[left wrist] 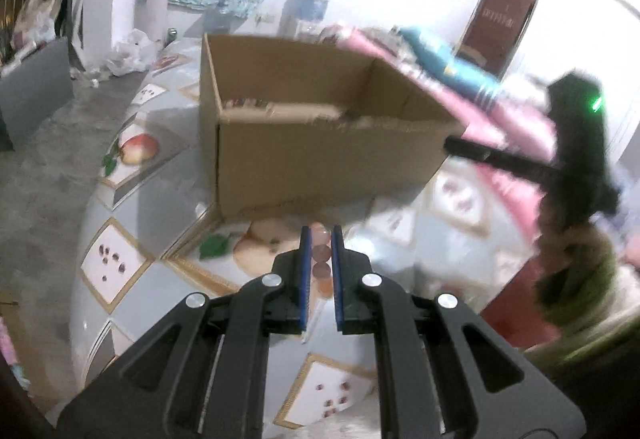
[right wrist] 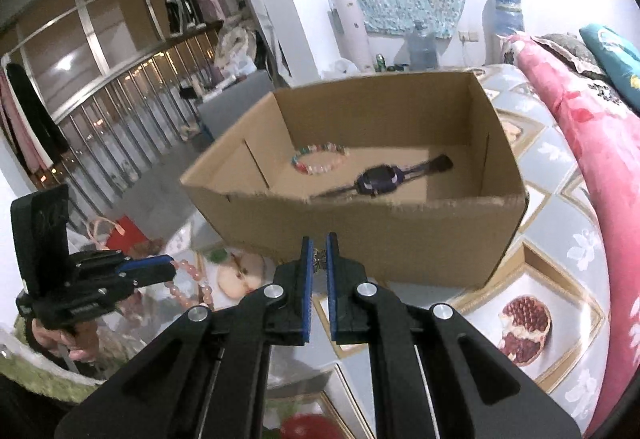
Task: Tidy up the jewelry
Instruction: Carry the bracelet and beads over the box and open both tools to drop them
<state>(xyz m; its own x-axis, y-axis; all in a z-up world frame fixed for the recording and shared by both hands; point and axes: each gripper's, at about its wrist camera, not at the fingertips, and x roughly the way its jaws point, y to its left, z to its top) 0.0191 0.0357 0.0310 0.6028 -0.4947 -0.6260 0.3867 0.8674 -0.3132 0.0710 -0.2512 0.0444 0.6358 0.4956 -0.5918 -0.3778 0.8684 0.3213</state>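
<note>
Here, largest first:

Bed: patterned fruit-print cover (right wrist: pixel 560 175) is carrying everything; a pink quilt (right wrist: pixel 580 143) is lying along the right side.

Cardboard box: open-topped box (right wrist: pixel 360 231) is sitting on the bed just ahead of both grippers, its long axis running left to right across both views, its ragged near wall facing them.

Box contents: a multicoloured bead bracelet (right wrist: pixel 320 159) is lying at the back left of the floor, and a dark wristwatch (right wrist: pixel 378 179) is lying beside it toward the middle, strap stretched slantwise toward the right.

Left hand-held gripper (left wrist: pixel 320 235): pads are pinching a pink bead bracelet (left wrist: pixel 322 253); the loop is dangling below the fingers in the right wrist view.

Right hand-held gripper (right wrist: pixel 318 243): pads are pinching a small dark metallic ornament (right wrist: pixel 319 257), too small to identify.

Key relation: the box opening is lying forward of and above both sets of fingertips as framed; both grippers are pointing at the near wall, below its rim.

Nearer hand: cannot tell; both look about equally close.

In the way: the near wall is standing between each held piece and the box floor, so I judge both need to clear the rim before release.

Risk: the dangling bracelet is likely to catch on the torn edge.
</note>
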